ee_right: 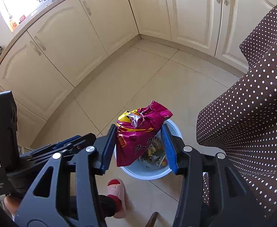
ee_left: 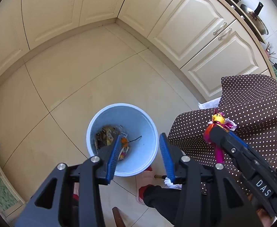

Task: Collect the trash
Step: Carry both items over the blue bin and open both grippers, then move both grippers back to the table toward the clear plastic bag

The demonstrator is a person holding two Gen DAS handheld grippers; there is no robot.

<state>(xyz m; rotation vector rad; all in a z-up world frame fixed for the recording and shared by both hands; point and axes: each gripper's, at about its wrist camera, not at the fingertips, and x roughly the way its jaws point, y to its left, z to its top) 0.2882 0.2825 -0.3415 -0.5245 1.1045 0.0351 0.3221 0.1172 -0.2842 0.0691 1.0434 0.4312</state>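
Note:
A light blue trash bin (ee_left: 108, 117) stands on the tiled floor with several wrappers (ee_left: 108, 134) at its bottom. My left gripper (ee_left: 141, 155) is open and empty above the bin's near rim. My right gripper (ee_right: 138, 147) is shut on a crumpled magenta and yellow snack bag (ee_right: 138, 130) and holds it above the bin (ee_right: 174, 130). In the left wrist view the right gripper (ee_left: 216, 130) shows at the right with the bag (ee_left: 218, 121) sticking out beyond its fingers, over the tablecloth.
A table with a brown polka-dot cloth (ee_left: 251, 109) (ee_right: 251, 104) stands right of the bin. Cream kitchen cabinets (ee_left: 195, 19) (ee_right: 66, 43) line the far walls. My foot in a pink and red slipper (ee_right: 117, 191) is just in front of the bin.

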